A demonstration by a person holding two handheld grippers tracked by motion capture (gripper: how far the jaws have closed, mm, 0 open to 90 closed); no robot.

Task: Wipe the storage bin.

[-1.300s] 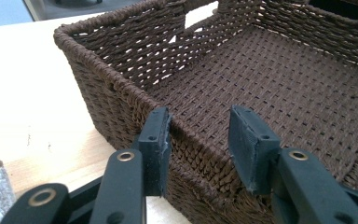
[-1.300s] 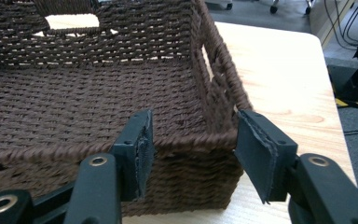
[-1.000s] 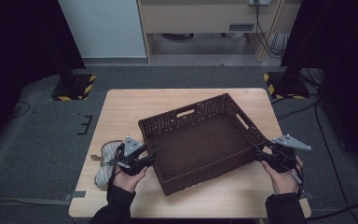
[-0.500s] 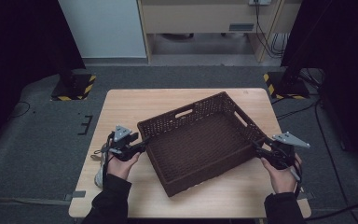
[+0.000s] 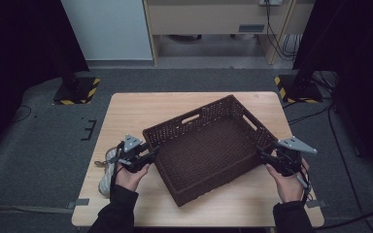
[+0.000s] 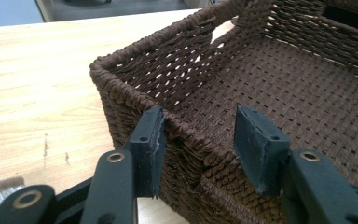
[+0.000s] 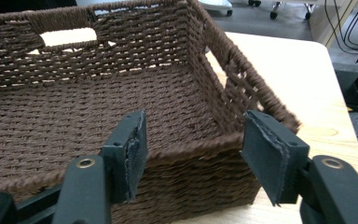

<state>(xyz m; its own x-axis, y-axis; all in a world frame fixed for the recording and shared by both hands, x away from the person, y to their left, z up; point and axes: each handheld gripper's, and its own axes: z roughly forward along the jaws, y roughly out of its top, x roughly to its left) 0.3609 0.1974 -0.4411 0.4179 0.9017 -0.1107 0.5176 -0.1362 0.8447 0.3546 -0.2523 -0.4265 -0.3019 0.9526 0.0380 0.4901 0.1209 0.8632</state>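
A dark brown woven basket point(image 5: 209, 148) sits on the light wooden surface point(image 5: 141, 109), turned at an angle so that one corner points toward the person's edge and its long sides run diagonally. It has cut-out handle slots in its walls and nothing lies inside it. The left gripper point(image 5: 144, 156) is held at the basket's left corner, and the right gripper point(image 5: 266, 156) is held at the right corner, each in one of the person's hands coming up from the near edge. In the left gripper view, the jaws straddle the rim of the basket point(image 6: 242, 84): one pad lies right against the outside of the woven wall, while the other stands inside the basket, apart from the wall with a clear gap, so the jaws are parted and not clamped; they have just been closing with the rim between them. In the right gripper view, the jaws stand on either side of the basket's near corner point(image 7: 168, 116), one pad just above the rim and the other out past the corner, neither pressing on the weave; these jaws are also parted and have just been opening. A light grey shoe point(image 5: 109, 167) lies at the left edge of the surface, just beside the left hand point(image 5: 128, 175).
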